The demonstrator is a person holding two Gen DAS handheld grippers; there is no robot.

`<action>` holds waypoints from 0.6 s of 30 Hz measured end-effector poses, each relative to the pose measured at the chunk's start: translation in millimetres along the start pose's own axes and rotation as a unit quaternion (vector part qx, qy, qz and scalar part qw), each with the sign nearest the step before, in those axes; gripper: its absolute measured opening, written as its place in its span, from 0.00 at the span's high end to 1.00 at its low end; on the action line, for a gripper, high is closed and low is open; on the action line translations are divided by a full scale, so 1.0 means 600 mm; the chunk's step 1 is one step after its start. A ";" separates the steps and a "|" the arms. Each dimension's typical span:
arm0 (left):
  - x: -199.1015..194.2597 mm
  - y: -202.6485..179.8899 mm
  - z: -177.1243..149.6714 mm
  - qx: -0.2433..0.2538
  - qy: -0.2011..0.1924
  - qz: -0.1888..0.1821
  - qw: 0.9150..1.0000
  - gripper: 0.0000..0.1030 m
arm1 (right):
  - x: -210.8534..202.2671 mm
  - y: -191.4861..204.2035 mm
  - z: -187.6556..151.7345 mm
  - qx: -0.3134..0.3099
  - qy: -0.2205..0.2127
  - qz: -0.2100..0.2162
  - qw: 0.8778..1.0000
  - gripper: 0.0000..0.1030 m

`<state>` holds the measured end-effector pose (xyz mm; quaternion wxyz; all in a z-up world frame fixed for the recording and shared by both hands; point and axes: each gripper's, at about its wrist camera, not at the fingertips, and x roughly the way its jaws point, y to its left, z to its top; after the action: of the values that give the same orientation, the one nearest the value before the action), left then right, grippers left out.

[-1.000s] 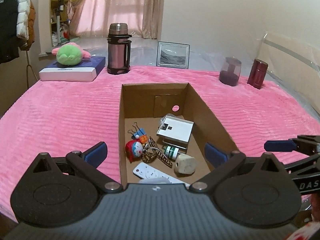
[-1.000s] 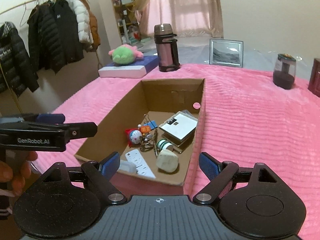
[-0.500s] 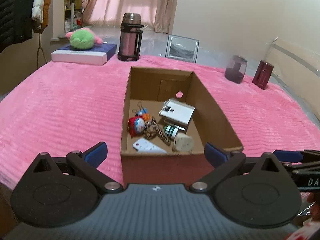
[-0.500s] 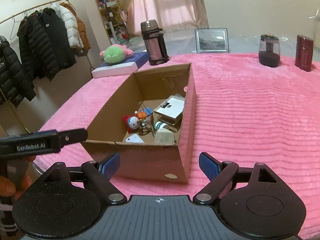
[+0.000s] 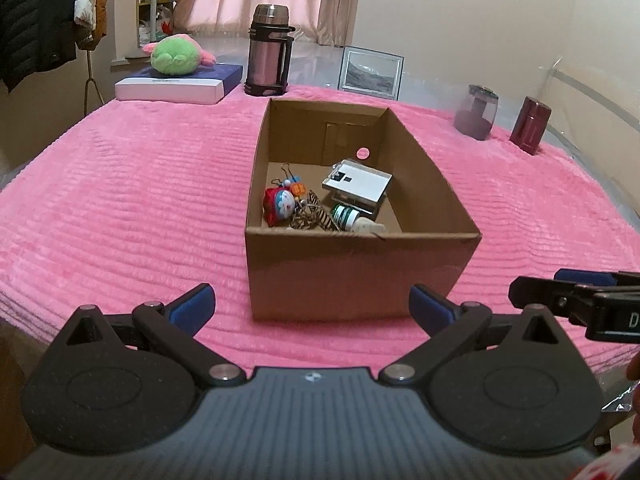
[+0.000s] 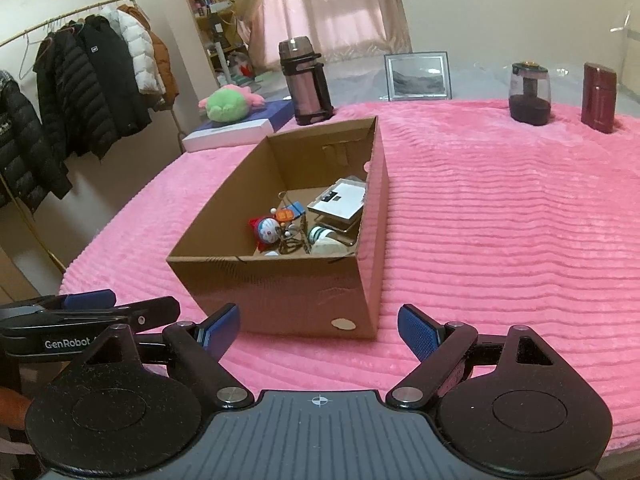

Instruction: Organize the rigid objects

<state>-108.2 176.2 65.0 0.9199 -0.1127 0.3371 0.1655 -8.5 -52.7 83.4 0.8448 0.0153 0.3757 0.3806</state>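
On my far left, coats hang on a rail. Next comes a green plush toy lying on a flat blue and white box, then a tall flask standing up.

My left claw is wide apart, with nothing in it. It hangs low over the pink blanket, just in front of the cardboard box.

The box sits in the middle of the blanket. Inside it I see a little blue and red doll, some clips, a white flat case and a green and white bottle.

My right claw is wide apart too, and holds nothing. It is near the box's front corner.

Behind stands a picture frame. On the far right stand a dark jar and a red can.
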 end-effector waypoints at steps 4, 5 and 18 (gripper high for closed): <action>-0.012 -0.005 -0.010 0.004 0.000 0.002 1.000 0.01 | -0.010 0.007 -0.009 -0.006 -0.002 -0.006 1.000 0.19; -0.015 -0.007 -0.011 0.006 0.000 0.002 1.000 0.01 | -0.012 0.007 -0.012 -0.006 -0.001 -0.008 1.000 0.19; -0.041 -0.031 -0.030 0.023 0.004 0.000 1.000 0.01 | -0.037 -0.004 -0.040 -0.005 0.011 -0.024 1.000 0.19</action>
<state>-129.3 147.8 69.5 0.9210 -0.0926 0.3442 0.1571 -32.1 -75.5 79.0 0.8496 -0.0024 0.3833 0.3622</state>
